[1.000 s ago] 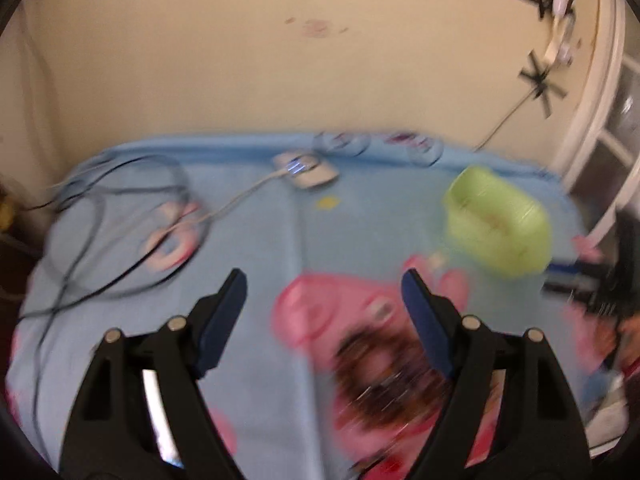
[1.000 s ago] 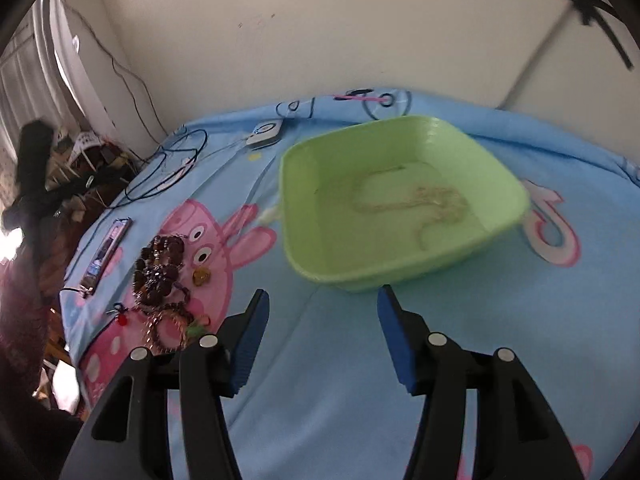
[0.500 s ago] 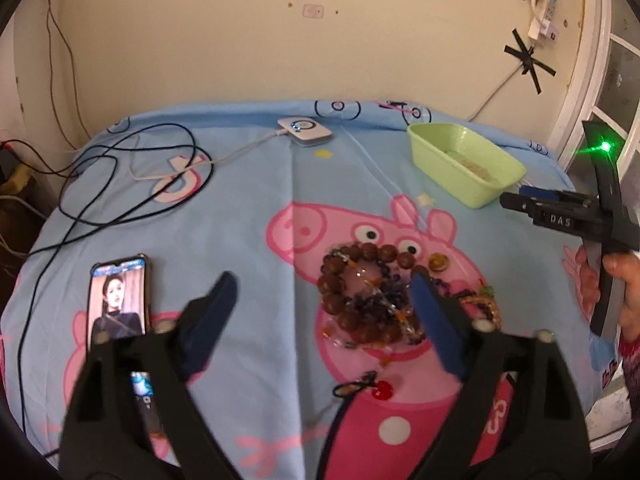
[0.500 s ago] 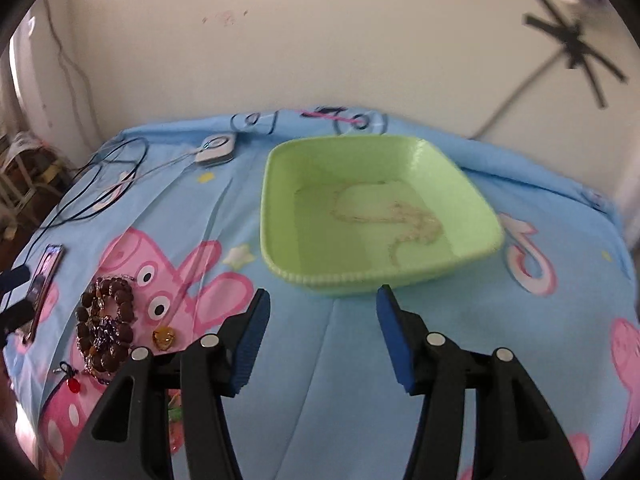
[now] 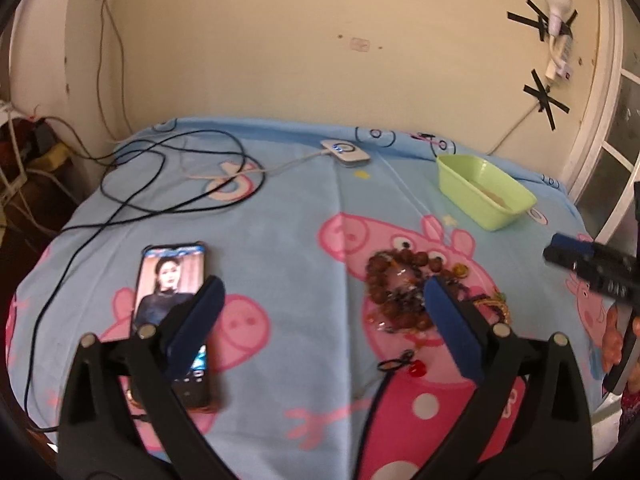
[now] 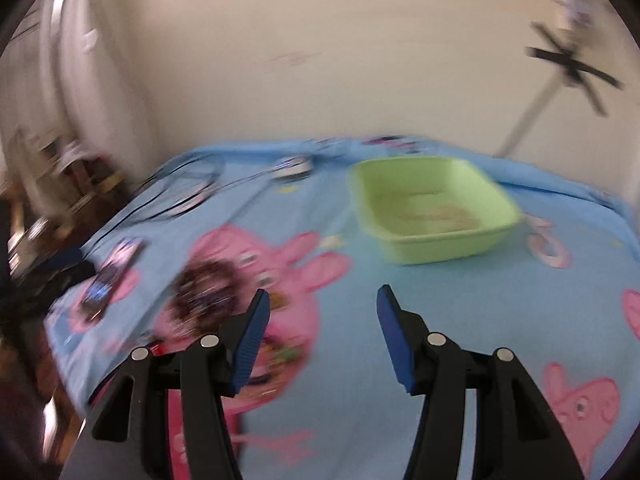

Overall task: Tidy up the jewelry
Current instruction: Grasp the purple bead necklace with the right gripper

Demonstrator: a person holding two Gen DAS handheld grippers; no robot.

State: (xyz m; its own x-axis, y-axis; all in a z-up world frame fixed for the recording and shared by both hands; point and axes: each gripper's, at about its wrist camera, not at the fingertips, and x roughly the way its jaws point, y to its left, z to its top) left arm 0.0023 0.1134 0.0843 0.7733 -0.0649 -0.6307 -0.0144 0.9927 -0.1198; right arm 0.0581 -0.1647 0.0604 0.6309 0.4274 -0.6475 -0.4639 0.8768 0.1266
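Observation:
A pile of brown bead bracelets and small jewelry (image 5: pixel 400 292) lies on the blue cartoon-pig cloth, partly behind my left gripper's right finger. In the blurred right wrist view the pile (image 6: pixel 208 292) sits left of centre. A green plastic tray (image 5: pixel 484 190) stands at the back right; in the right wrist view the tray (image 6: pixel 432 208) holds a thin gold chain (image 6: pixel 444 212). My left gripper (image 5: pixel 320 300) is open and empty above the cloth. My right gripper (image 6: pixel 320 300) is open and empty, short of the tray.
A phone with a lit screen (image 5: pixel 170 280) lies at the left, partly under my left finger. Black cables (image 5: pixel 160 184) and a white charger (image 5: pixel 346 152) lie at the back. The right gripper's body (image 5: pixel 592 268) shows at the right edge.
My left gripper has pulled back and swung left, so the phone and cables show. My right gripper has moved back from the tray and turned left, bringing the bead pile into view.

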